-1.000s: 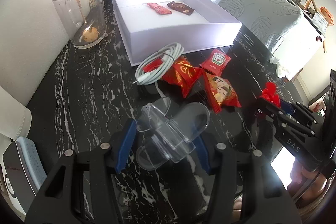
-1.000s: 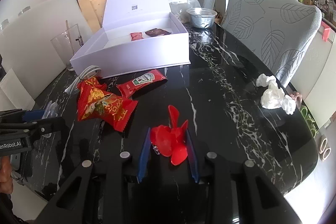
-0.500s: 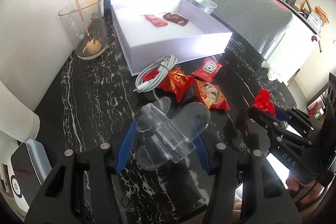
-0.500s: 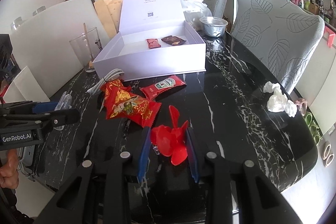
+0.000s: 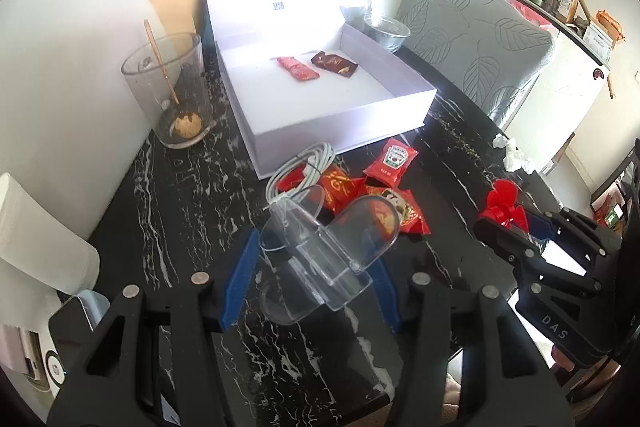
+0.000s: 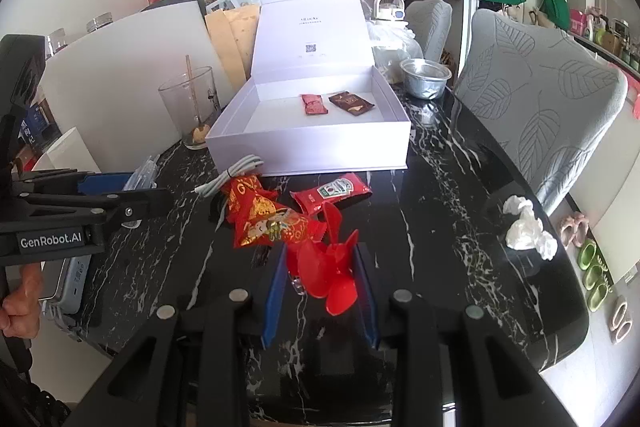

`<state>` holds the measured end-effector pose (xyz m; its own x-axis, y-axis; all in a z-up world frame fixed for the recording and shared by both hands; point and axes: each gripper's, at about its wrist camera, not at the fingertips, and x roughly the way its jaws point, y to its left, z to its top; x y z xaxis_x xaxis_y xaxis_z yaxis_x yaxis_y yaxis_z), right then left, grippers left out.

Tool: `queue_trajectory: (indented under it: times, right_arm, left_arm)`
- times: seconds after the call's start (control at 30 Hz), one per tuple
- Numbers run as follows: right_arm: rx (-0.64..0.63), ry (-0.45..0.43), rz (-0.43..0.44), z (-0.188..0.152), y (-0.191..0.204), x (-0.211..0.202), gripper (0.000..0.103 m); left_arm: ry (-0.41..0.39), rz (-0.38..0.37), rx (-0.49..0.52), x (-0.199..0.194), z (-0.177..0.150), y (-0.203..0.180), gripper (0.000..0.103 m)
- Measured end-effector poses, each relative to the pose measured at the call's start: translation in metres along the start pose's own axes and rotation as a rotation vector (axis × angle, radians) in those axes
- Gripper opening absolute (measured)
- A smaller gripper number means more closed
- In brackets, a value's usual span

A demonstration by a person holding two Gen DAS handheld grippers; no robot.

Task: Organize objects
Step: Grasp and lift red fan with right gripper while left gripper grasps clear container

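Left tool [image 5: 316, 279] pinches a clear plastic case [image 5: 328, 251]; right tool [image 6: 320, 291] clamps a red fan propeller [image 6: 326, 263] above the marble surface [image 6: 440, 227].

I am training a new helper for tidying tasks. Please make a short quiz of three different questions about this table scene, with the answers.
1. True or false: the white box stands open with two snack packets inside.
2. What does each tool hold? (A) left a cable, right a ketchup packet; (B) left a clear plastic case, right a red plastic fan blade; (C) both nothing.
3. Fill in: the white cable lies coiled just in front of the ____.

Key
1. True: a red packet and a brown packet lie in it.
2. B: the left tool grips the clear plastic case, the right tool the red plastic fan blade.
3. White box.
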<state>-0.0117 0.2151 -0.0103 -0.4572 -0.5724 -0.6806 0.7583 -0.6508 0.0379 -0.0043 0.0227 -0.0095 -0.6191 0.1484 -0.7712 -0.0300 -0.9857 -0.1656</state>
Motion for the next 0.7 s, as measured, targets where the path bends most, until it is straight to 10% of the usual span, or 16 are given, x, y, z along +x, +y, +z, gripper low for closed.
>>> queue_trajectory:
  times: [0.7]
  right_arm:
    - [-0.036,-0.017,0.062,0.054,-0.007,0.013,0.033]
  left_arm:
    - [-0.035,-0.008,0.033,0.003,0.057,0.005,0.052]
